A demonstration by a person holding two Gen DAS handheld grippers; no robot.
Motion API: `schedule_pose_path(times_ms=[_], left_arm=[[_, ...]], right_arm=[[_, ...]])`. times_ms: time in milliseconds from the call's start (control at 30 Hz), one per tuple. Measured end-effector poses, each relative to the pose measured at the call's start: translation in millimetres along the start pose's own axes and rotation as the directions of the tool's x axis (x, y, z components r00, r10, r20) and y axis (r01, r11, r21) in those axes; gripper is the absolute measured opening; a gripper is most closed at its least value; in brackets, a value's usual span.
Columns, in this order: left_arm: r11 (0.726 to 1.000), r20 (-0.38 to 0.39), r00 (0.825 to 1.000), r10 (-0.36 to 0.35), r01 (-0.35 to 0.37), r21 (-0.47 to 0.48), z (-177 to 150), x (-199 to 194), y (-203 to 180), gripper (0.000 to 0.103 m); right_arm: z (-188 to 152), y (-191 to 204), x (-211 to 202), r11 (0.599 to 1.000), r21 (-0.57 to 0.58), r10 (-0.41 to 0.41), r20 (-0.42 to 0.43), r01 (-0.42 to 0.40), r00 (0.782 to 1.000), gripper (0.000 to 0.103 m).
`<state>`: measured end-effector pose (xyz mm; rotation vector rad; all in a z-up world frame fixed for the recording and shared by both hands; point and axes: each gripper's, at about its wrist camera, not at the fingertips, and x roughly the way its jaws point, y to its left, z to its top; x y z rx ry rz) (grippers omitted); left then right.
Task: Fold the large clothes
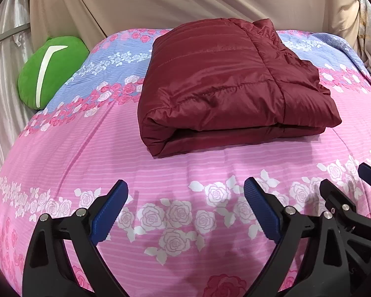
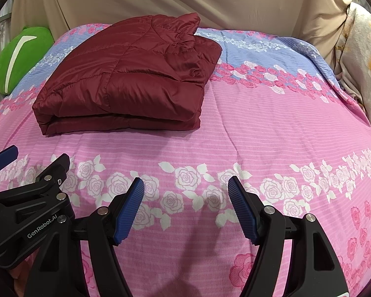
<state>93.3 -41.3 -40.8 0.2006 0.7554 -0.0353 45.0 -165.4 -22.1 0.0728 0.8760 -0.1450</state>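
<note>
My left gripper hangs above the bedspread with its blue-padded jaws spread wide and nothing between them. My right gripper hangs beside it in the same attitude, jaws apart and empty; its black frame shows at the right edge of the left wrist view, as the left one's frame shows at the left edge of the right wrist view.

The quilted maroon jacket lies folded into a thick rectangular bundle on the bedspread, ahead of both grippers and apart from them. From my left gripper it sits straight ahead and slightly to the right; from my right gripper it sits ahead and to the left. Its rounded folded edge faces the grippers, and the looser, puckered layers lie at its far right corner.

The bedspread is pink with bands of white and pink roses near the grippers, turning blue beyond the jacket. A green cushion with a white curved mark rests at the far left edge of the bed, left of the jacket. Beige draped cloth forms the background behind the bed.
</note>
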Motion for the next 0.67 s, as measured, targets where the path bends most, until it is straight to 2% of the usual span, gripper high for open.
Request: schedule_pose_path(times_ms=[667], left_arm=[[1.000, 0.004, 1.000, 0.000, 0.000, 0.001, -0.9, -4.4, -2.6, 0.087]], right_arm=[[0.7, 0.1, -1.0, 1.000, 0.002, -0.009, 0.006, 0.009, 1.000, 0.069]])
